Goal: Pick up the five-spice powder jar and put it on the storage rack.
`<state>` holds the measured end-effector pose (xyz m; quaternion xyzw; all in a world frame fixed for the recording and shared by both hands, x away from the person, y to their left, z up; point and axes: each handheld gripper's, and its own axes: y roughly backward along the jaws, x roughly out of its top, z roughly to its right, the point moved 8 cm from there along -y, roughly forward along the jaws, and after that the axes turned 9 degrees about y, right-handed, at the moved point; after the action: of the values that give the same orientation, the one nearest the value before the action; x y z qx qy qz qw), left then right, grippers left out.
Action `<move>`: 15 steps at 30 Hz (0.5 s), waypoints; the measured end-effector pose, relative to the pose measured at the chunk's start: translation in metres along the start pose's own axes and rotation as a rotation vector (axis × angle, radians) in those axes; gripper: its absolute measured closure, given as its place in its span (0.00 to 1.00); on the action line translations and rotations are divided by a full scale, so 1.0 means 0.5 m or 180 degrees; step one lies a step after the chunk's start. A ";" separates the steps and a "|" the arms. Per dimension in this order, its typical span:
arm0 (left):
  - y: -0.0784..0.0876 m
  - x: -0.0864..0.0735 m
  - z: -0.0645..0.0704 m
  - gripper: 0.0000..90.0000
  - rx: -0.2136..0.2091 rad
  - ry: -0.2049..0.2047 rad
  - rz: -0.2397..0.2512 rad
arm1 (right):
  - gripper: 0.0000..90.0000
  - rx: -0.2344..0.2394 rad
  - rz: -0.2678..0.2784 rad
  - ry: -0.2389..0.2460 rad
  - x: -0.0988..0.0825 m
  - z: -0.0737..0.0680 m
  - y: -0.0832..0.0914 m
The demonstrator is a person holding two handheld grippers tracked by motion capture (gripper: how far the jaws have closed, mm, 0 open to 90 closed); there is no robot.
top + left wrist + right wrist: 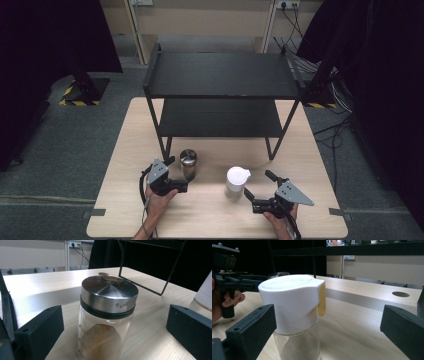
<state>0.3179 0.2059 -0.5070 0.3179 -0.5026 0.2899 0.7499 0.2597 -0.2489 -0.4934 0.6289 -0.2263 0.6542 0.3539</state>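
On the pale wooden table (pixel 150 150), in front of the black two-tier shelf rack (pixel 222 75), stand two jars side by side, a little apart. Item one: a clear glass jar with a brushed-metal lid (pixel 109 293), holding a low mound of brown powder; it sits upright between the jaws of the left gripper (pixel 181 175), which are spread wide and touch nothing. Likely rigid, smooth and somewhat slippery, breakable if knocked over, and light given how little it holds; the lid overhangs the glass slightly, so the better hold is probably on the straight glass wall just below the black seal ring, not on the metal cap. Item two: a clear jar with a white flip-top cap (pixel 292 302) bearing a yellow tab on its side, holding pale fine grains; it stands upright between the jaws of the right gripper (pixel 256 187), likewise spread wide and clear of it. The plastic cap should give more grip than glass, but it may be only snapped or screwed on, so a hold on the body under the cap seems safer. Both jars look tall for their bases and could tip under a sideways nudge.
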 end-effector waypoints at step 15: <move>-0.039 0.000 0.004 0.01 0.0006 0.0024 0.0004 | 0.01 0.0019 -0.0012 0.0026 0.000 -0.002 -0.002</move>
<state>0.3313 0.1923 -0.5100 0.3172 -0.4996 0.2921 0.7513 0.2596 -0.2474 -0.4936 0.6277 -0.2217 0.6568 0.3543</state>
